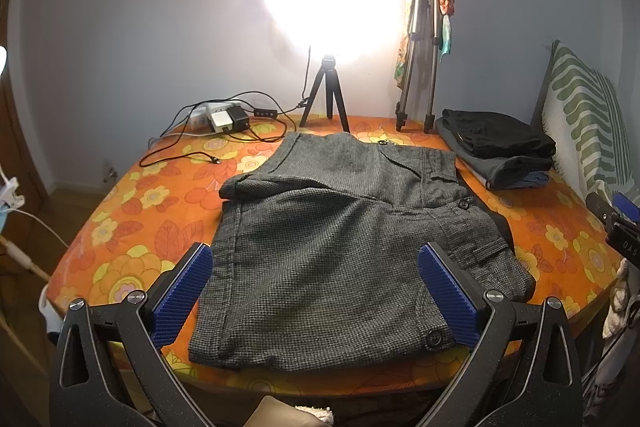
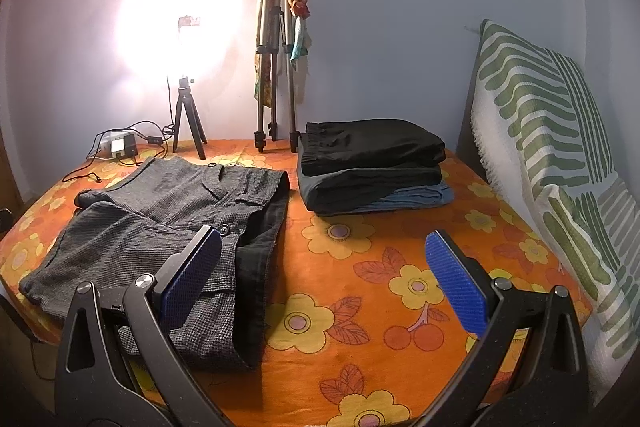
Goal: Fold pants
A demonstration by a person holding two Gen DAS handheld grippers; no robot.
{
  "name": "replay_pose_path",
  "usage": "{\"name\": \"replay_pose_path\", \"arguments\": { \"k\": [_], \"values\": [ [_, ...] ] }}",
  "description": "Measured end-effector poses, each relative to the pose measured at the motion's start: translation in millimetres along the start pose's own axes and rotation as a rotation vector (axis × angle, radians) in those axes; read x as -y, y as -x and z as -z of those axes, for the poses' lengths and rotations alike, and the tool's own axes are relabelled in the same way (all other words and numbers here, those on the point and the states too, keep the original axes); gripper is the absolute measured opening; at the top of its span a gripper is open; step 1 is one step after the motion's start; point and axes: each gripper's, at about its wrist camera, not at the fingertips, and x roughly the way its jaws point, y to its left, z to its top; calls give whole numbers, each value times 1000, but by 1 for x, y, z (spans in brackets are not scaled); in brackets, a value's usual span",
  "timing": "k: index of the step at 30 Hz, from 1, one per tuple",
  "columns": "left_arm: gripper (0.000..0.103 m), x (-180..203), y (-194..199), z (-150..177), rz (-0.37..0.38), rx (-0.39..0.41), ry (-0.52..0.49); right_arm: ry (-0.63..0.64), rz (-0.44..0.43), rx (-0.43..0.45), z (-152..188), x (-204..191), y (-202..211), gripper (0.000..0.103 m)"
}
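Grey tweed pants (image 1: 320,247) lie folded flat on the orange flowered table cover (image 1: 132,227), with a button at the near right corner. My left gripper (image 1: 316,291) is open and empty, held above the near part of the pants with its blue pads on either side. In the right wrist view the pants (image 2: 160,227) lie at the left. My right gripper (image 2: 324,279) is open and empty, its left pad over the pants' waistband edge and its right pad over bare cover (image 2: 380,307).
A stack of folded dark clothes (image 2: 372,163) sits at the back right. A lit ring light on a small tripod (image 1: 326,95), a silver tripod (image 1: 416,47), and a power strip with cables (image 1: 220,119) stand along the back. A green-striped cushion (image 2: 552,155) leans at the right.
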Motion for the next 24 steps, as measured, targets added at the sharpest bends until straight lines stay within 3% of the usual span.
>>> {"name": "replay_pose_path", "arguments": {
  "k": [24],
  "values": [
    [102, -6, -1, -1, 4, -7, 12, 2, 0, -5, 1, 0, 1, 103]
  ]
}}
